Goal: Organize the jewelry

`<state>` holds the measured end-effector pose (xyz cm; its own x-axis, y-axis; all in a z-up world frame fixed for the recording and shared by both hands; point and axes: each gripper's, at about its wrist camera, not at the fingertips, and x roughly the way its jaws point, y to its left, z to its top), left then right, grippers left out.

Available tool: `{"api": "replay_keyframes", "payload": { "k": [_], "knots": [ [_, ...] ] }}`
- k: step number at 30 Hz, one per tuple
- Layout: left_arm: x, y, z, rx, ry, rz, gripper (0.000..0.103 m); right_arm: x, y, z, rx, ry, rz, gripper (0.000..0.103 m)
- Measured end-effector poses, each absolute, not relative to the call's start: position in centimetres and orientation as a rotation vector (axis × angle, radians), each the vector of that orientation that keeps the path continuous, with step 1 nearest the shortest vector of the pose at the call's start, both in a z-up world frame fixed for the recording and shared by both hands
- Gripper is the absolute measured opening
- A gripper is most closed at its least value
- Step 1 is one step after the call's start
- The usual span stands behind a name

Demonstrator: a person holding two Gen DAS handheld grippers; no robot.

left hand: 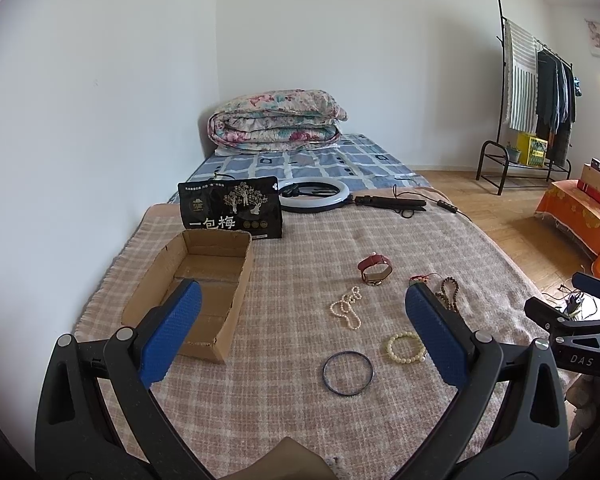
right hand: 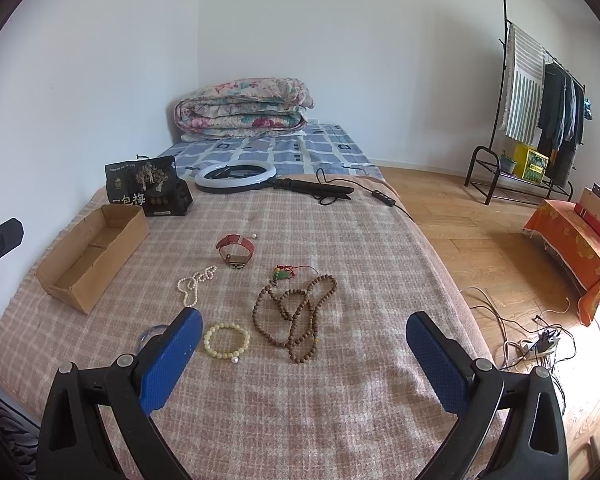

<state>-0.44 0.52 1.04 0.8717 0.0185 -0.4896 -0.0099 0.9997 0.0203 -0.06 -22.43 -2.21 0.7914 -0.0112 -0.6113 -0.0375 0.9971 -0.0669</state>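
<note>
Jewelry lies spread on a plaid blanket (left hand: 300,248): a red-strapped watch (left hand: 374,270), a pearl strand (left hand: 346,307), a cream bead bracelet (left hand: 404,347), a dark blue bangle (left hand: 348,372) and a long brown bead necklace (right hand: 296,316) with a green pendant (right hand: 282,274). An open cardboard box (left hand: 198,292) sits at the left, empty. My left gripper (left hand: 302,328) hangs open above the blanket, between the box and the bracelets. My right gripper (right hand: 304,356) is open too, just short of the brown beads; its left finger hides most of the bangle (right hand: 150,334).
A black snack bag (left hand: 232,208) stands behind the box. A ring light (left hand: 314,196) with its handle and cable lies further back, then a folded floral quilt (left hand: 274,120). Right of the bed are wood floor, a clothes rack (right hand: 540,120), an orange-covered table (right hand: 572,248) and a power strip (right hand: 540,346).
</note>
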Motion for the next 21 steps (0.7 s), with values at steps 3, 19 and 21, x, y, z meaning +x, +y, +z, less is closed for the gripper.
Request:
{"api": "replay_keyframes", "payload": {
  "k": [3,19,21],
  "knots": [
    [-0.5,0.5,1.1,0.018,0.512,0.015,0.103,-0.1,-22.4,-2.2,-0.076,0.659,0.014,0.103],
    [2.1,1.1,-1.7,0.012,0.629,0.025,0.103,0.8,-23.1,-2.6,-0.041,0.692,-0.004,0.103],
    [2.8,1.1,-2.6,0.028,0.664,0.018,0.103,1.2,-23.5,-2.7,-0.03,0.703,-0.017,0.103]
  ]
}}
